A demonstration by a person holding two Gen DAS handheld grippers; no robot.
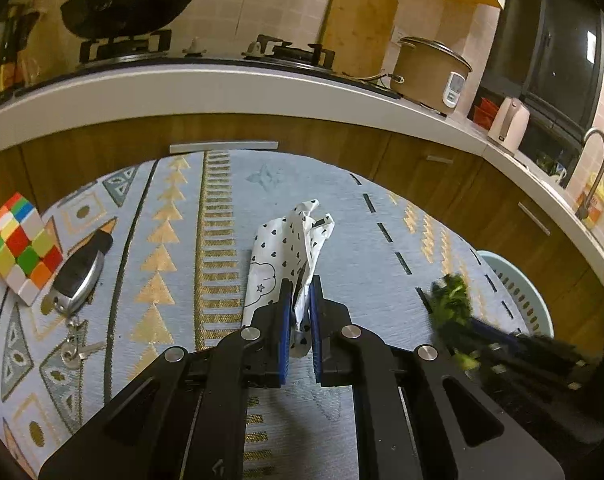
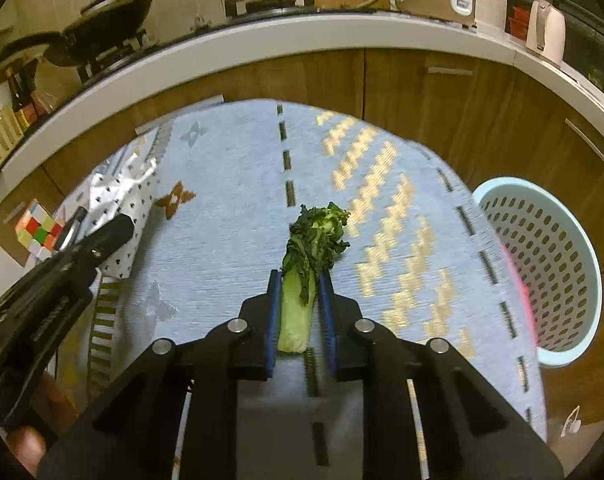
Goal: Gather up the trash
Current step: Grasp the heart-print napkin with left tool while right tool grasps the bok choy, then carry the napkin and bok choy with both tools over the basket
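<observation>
while a rubik's cube (image 1: 20,244) and a car key (image 1: 80,276) sit at the far left of the patterned cloth (image 1: 222,208) and look like no trash, the left gripper (image 1: 300,304) is clamped on a crumpled heart-print wrapper (image 1: 290,240) mid-table; it looks light, crinkly and likely to slip, so pinch a thick fold; the right gripper (image 2: 300,300) has closed around a limp vegetable stalk (image 2: 302,280), best held by its firm pale stem, not the soft leaves; the perforated basket (image 2: 549,272) waits off the table's right edge
</observation>
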